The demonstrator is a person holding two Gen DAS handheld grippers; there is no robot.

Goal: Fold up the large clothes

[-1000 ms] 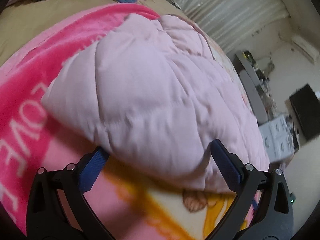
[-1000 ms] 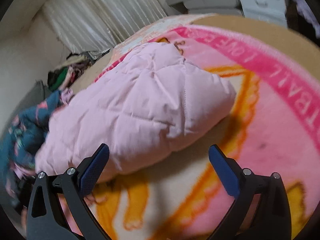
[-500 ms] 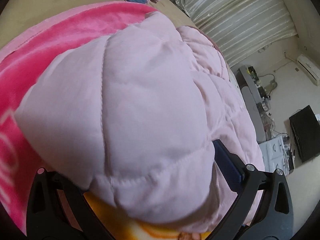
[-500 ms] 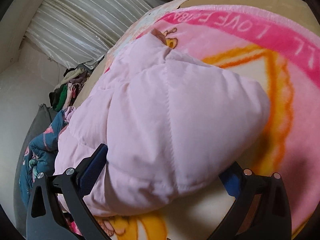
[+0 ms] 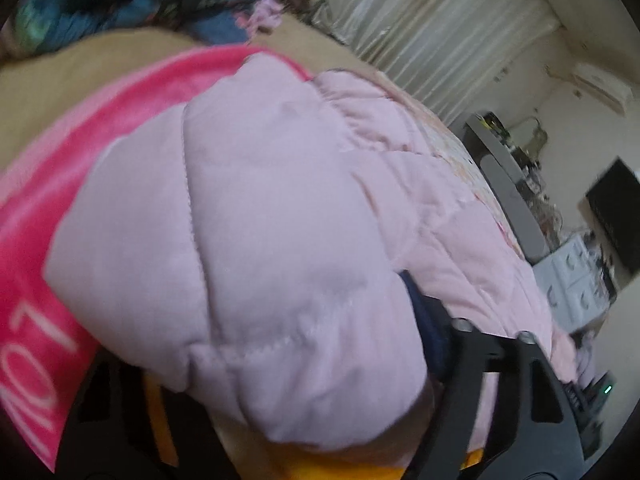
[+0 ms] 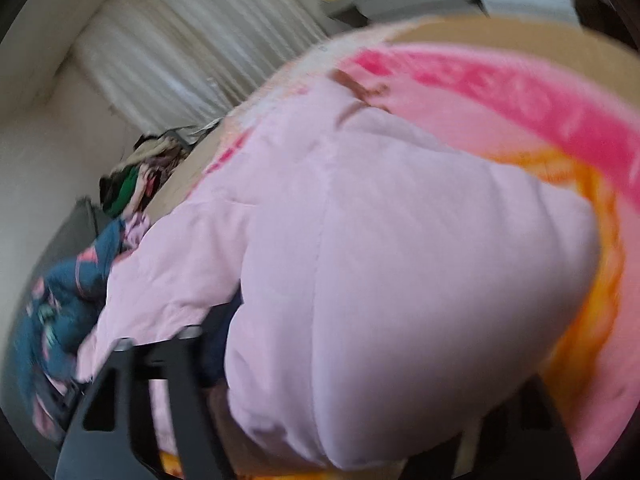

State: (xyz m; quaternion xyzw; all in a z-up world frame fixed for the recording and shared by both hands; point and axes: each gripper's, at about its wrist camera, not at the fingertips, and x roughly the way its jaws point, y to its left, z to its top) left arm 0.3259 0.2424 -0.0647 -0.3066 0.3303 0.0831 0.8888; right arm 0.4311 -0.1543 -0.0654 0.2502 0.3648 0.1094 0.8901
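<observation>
1. Two grippers, both on same item: pale pink quilted jacket (image 5: 256,240), puffy, lying on a pink blanket (image 5: 44,208) w/ orange cartoon print, on the bed.
2. Jacket sits roughly mid-blanket; hot-pink border band w/ white lettering runs along blanket edge past one end of it.
3. L gripper (image 5: 256,364): jaws closing, jacket's padded end bulging between them. One blue-padded finger (image 5: 430,332) visible, pressed against the fabric; other finger hidden under jacket.
4. R gripper (image 6: 360,384): jaws closing too, opposite padded end of jacket (image 6: 400,280) between them. One finger (image 6: 212,344) visible at the fabric, frame blurry; other side mostly covered, only dark frame shows.
5. Can't tell from either view if pads are fully clamped yet, fabric fills the gap both sides.
6. Bg: pile of dark blue patterned clothes (image 5: 132,4) near far edge of bed, also seen in R view (image 6: 68,308); pale curtain (image 5: 432,32) behind; white drawer unit (image 5: 572,272) on floor beside bed; black screen (image 5: 618,208) by wall.
7. Tan bedsheet (image 5: 60,80) exposed beyond blanket edge.
</observation>
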